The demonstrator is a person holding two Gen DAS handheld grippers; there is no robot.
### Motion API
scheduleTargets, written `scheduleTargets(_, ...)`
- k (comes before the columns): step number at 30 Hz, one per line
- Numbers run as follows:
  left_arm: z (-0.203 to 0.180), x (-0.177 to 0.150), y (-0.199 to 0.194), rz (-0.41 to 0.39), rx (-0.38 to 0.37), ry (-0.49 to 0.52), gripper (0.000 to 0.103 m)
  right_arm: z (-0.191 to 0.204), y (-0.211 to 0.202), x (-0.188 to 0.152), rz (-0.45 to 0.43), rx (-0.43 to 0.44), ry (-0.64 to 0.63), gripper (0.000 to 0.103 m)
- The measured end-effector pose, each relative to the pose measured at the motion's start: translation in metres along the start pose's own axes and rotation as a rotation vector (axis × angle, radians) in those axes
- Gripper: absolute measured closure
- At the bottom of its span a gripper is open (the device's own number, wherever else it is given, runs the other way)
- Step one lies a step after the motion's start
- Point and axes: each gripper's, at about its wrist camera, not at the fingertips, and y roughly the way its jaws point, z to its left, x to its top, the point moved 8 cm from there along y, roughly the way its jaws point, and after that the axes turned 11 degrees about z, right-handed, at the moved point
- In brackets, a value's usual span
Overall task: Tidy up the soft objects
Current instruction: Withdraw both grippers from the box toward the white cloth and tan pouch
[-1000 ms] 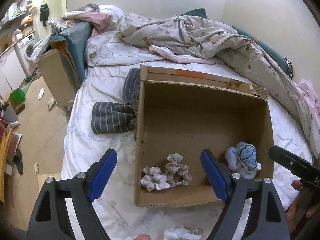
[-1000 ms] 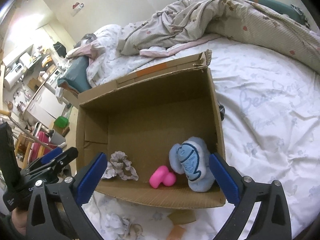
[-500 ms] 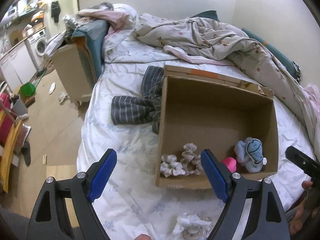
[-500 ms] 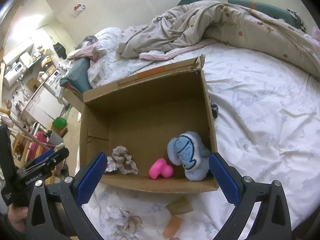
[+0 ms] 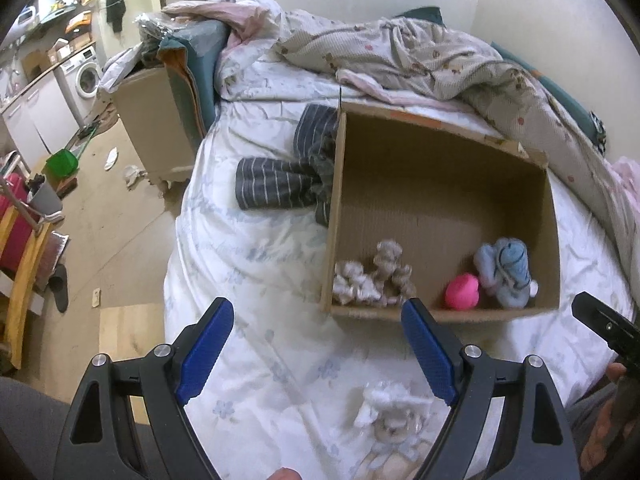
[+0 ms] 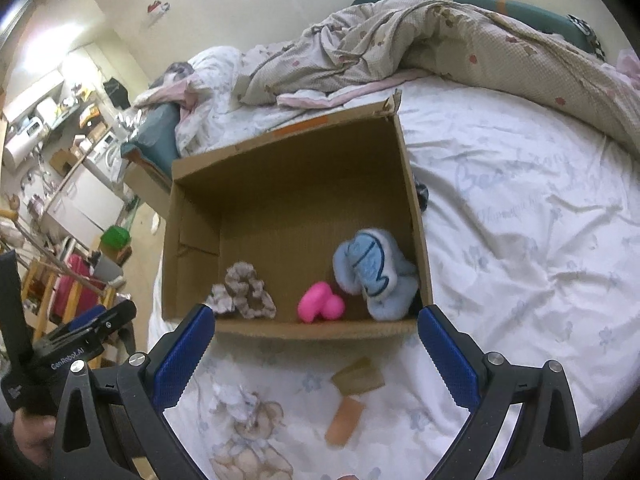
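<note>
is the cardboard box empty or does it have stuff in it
Not empty. The cardboard box holds scrunchies, a pink toy and a blue plush along its near wall.

box (image 6: pixel 416 216) back half clear, toys (image 6: pixel 374 272) crowd front

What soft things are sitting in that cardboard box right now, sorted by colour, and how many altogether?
Beige scrunchies: 2
Pink toy: 1
Blue plush toy: 1
Total in the cardboard box: 4
</note>
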Motion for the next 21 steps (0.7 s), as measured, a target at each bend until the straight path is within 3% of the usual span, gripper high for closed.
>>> scheduleTargets(5,0.002,-0.023,0.017,0.111,-0.014,-0.009,0.019,0.004,0.007,-0.022,0.056,0.044,0.025,0.000)
scheduleTargets(12,0.004,-0.044,0.040,0.219,-0.053,-0.040,0.019,0.001,0.021,-0.045,0.145,-0.008,0.003,0.000)
scheduleTargets(19,-0.031,-0.068,0.074,0.387,-0.179,-0.024,0.019,-0.023,0.035,-0.054,0.222,-0.040,0.096,0.000)
scheduleTargets(21,-0.041,-0.072,0.083,0.412,-0.182,-0.008,0.020,-0.027,0.036,-0.055,0.233,-0.042,0.112,0.000)
